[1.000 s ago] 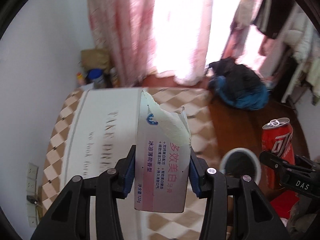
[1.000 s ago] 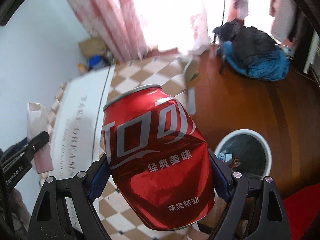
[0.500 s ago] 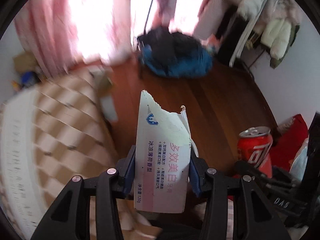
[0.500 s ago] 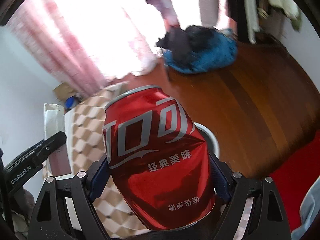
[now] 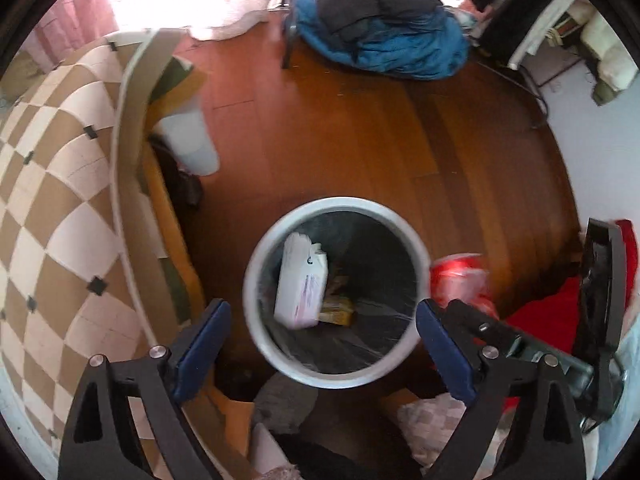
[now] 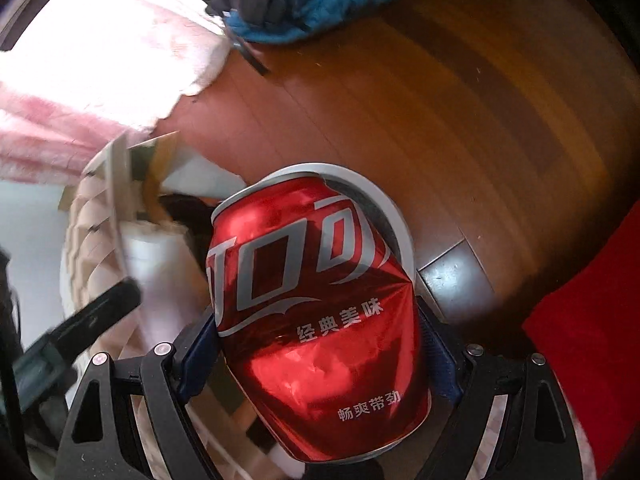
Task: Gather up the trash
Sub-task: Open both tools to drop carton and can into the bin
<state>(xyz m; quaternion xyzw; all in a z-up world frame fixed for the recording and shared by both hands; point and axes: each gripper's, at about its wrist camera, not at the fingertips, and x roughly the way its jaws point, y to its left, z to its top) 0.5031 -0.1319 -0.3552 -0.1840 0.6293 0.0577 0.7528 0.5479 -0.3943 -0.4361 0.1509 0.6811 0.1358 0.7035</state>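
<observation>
My left gripper [image 5: 322, 334] is open and empty, right above a round white trash bin [image 5: 256, 280] with a dark liner. The torn white toothpaste box [image 5: 302, 280] lies inside the bin among other trash. My right gripper [image 6: 320, 344] is shut on a dented red cola can [image 6: 316, 320] and holds it over the bin's white rim [image 6: 396, 216]. In the left wrist view the can [image 5: 460, 276] shows blurred just right of the bin, with the right gripper [image 5: 520, 340] under it.
A bed with a brown and white checkered cover [image 5: 52, 208] is on the left. A blue and black pile of clothes [image 5: 380, 28] lies on the wooden floor [image 5: 460, 140] at the back. A red item [image 5: 560, 308] lies at the right. A white bag [image 5: 188, 140] sits by the bed.
My left gripper has swung from the bed to over the bin, opened, and the toothpaste box has dropped into the bin. My right gripper has carried the can toward the bin's rim.
</observation>
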